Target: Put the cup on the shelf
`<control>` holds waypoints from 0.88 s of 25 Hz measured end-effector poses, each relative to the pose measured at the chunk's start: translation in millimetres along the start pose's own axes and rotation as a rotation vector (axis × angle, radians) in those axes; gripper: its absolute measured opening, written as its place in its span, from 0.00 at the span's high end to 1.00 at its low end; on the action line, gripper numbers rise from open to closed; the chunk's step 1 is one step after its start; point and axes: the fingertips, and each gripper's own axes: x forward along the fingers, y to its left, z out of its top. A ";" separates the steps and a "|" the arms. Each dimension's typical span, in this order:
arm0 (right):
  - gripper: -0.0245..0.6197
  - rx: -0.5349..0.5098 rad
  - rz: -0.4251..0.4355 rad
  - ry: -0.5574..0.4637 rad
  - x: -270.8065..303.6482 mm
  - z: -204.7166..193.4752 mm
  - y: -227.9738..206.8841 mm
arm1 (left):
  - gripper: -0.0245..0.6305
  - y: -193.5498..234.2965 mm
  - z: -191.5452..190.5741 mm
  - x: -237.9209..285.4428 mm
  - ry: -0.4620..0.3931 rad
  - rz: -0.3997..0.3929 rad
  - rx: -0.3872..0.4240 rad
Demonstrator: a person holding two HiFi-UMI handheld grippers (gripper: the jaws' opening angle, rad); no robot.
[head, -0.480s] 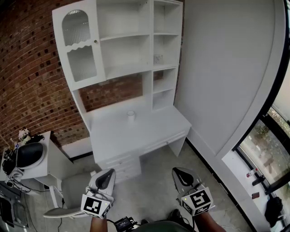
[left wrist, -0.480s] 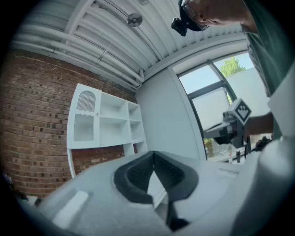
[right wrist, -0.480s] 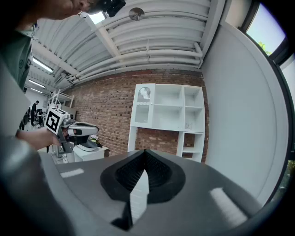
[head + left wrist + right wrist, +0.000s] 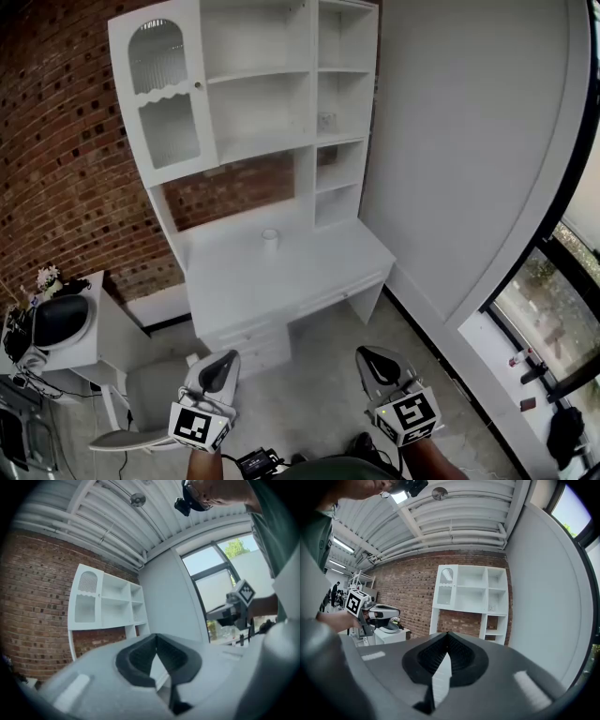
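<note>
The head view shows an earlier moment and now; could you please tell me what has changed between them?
Nothing has visibly changed. The cup stands on the same spot on the white desk. The left gripper and right gripper hang low, both shut and empty, far short of the cup.

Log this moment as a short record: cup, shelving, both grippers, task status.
cup: small pale cup, upright on the white desk, towards the back
shelving: white shelf unit above the desk, with open compartments; glazed door at its left
left: left gripper, jaws together, nothing between them, held low and well short of the desk
right: right gripper, jaws together, empty, held equally low
status: cup not yet picked up, not on a shelf
</note>
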 end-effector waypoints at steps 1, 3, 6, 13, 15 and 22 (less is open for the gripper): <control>0.95 0.005 0.000 -0.009 0.3 1.1 0.1 | 0.96 0.1 -0.1 -0.1 0.000 -0.001 0.000; 0.95 0.024 0.000 -0.029 0.5 3.2 -0.6 | 0.96 0.4 -0.4 0.2 0.001 -0.004 -0.001; 0.95 0.054 -0.002 -0.035 1.6 1.5 -4.5 | 0.96 1.3 -2.0 3.1 -0.001 -0.008 -0.001; 0.95 0.050 0.011 -0.029 11.0 -3.5 -18.0 | 0.96 -3.2 -10.2 23.9 0.013 -0.036 -0.003; 0.95 0.064 0.017 -0.029 16.0 -9.0 -30.5 | 0.96 -5.7 -13.3 36.0 0.024 -0.033 -0.003; 0.95 0.090 0.072 -0.035 48.0 -13.4 -86.7 | 0.96 -6.5 -15.6 91.2 0.056 0.008 0.002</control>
